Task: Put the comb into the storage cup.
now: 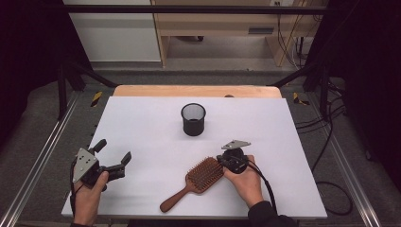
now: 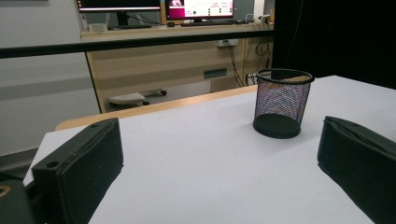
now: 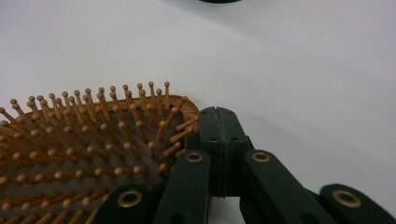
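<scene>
A wooden paddle hairbrush [image 1: 202,176] lies bristles up on the white table [image 1: 142,123], its handle pointing to the near left. My right gripper [image 1: 221,160] sits low at the far right edge of the brush head. In the right gripper view the brush [image 3: 84,149] lies on the left, and the right gripper [image 3: 218,119] has its jaws pressed together with nothing between them, touching the brush rim. My left gripper [image 1: 114,151] rests near the table's front left corner. Its jaws stand wide apart and empty, as the left gripper view [image 2: 219,158] shows.
A black mesh cup [image 1: 193,119] stands upright at the middle back of the table, and shows ahead and to the right in the left gripper view [image 2: 282,102]. Metal rails run along both sides. Cables lie on the floor at the right.
</scene>
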A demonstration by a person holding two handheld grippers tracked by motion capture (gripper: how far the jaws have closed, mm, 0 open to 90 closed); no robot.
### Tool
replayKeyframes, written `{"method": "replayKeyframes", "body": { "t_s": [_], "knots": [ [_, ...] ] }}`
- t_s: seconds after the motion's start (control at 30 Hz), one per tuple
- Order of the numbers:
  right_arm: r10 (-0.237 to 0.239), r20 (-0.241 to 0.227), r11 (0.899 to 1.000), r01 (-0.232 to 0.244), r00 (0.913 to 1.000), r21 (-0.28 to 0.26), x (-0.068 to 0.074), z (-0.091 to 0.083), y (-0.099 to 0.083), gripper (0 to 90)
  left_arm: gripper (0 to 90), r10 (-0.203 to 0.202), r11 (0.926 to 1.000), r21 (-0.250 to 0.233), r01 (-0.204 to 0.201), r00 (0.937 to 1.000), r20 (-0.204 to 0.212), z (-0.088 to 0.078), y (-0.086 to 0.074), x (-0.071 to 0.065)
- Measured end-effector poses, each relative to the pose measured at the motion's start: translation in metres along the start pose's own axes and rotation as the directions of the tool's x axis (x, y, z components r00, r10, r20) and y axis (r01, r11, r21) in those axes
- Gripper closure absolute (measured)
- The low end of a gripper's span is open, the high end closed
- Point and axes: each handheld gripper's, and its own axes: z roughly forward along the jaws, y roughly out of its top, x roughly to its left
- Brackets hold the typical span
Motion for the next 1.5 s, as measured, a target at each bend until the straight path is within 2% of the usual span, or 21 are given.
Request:
{"method": "replayKeyframes", "body": {
  "t_s": [0.7, 1.5],
  "knots": [
    [-0.045, -0.029, 0.999, 0.045, 0.9986, 0.014, 0.019, 0.003, 0.003, 90.0, 0.3, 0.000, 1.0000, -0.003, 0.000, 1.0000, 0.001, 0.000, 0.000, 0.000],
    [-0.046, -0.030, 0.999, 0.046, 0.9985, 0.011, 0.016, 0.002, 0.001, 90.0, 0.4, 0.003, 1.0000, -0.001, -0.003, 1.0000, 0.004, 0.000, 0.000, 0.000]
  ]
}}
